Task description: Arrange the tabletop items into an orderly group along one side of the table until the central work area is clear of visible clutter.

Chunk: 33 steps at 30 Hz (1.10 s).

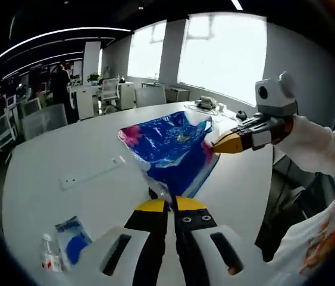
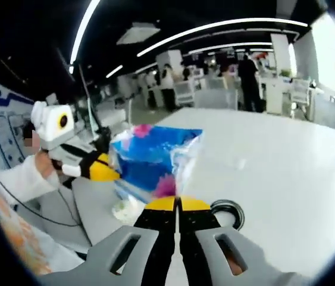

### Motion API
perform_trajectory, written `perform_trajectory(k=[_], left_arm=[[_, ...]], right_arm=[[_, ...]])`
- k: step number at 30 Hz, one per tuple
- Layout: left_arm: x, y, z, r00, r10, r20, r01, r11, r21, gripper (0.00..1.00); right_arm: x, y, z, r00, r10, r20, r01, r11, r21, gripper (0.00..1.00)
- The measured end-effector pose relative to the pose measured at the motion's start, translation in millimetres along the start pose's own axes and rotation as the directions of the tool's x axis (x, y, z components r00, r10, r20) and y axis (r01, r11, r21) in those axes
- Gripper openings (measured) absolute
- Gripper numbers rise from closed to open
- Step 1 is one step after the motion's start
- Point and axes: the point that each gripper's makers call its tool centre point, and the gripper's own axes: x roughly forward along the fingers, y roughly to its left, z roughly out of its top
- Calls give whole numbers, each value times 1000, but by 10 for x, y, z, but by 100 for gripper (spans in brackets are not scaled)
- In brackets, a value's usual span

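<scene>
Two hand-held grippers hold a blue plastic bag [image 1: 170, 149] stretched in the air above a white worktop [image 1: 54, 161]. In the left gripper view, the left gripper [image 1: 171, 204] has its yellow-tipped jaws pressed together on the bag's lower edge, while the right gripper [image 1: 219, 145] comes in from the right, its yellow tip pinched on the bag's far corner. A white sleeve [image 1: 319, 146] runs behind that right gripper.

In the right gripper view, the right gripper [image 2: 178, 204] has its jaws closed on a clear fold of the same bag [image 2: 155, 158], which carries pink flower prints on blue. The left gripper [image 2: 99, 170] reaches in from the left and meets the bag's opposite edge.

On the worktop near the left gripper lie a small clear bottle [image 1: 50, 256] and, just beside it, a blue-and-white packet [image 1: 74, 239]. A white power strip [image 1: 91, 174] lies farther out across the worktop, well apart from them. A coil of black cable [image 2: 229, 212] rests on the worktop just beside the right gripper's tip.

Beyond the worktop stand office chairs [image 1: 43, 120], bright windows [image 1: 224, 53] and a person [image 1: 60, 86] in dark clothes.
</scene>
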Motion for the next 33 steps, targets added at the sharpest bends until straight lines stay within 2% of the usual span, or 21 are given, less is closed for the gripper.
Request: perform_trajectory(k=[2,6,9,12,16,20,22,27,33], left_arm=[[28,73,174,1000,0,21,0,1000,2,0],[77,172,404,999,1,49,-1,1000,5,0],[158,274,527,999,14,45,-15,999,29,0],[231,355,566,999,23,31,-25,998,51,0],[404,470,583,1000,16,16,-16,999,47,0],[643,561,526,1000,14,-13,-13,999,43,0],[791,601,469,999,8,-34,-7,999,34,0],[1171,721,307,997,2,-75,-2,1000,-5,0],[1578,879,131,992,23,-122,-26,999,-28,0]], right_arm=[[4,-74,188,1000,3,14,-3,1000,-30,0],[38,-198,456,999,12,39,-10,999,-44,0],[96,-257,539,999,11,41,-8,997,-71,0],[164,-333,560,999,14,44,-11,998,-65,0],[272,-486,497,999,11,31,-10,999,-42,0],[418,-685,375,1000,7,-7,-7,1000,-10,0],[521,-842,275,999,1,-42,0,1000,15,0],[729,-1156,117,997,-10,-78,14,999,40,0],[981,-1465,-133,991,-32,-128,41,997,64,0]])
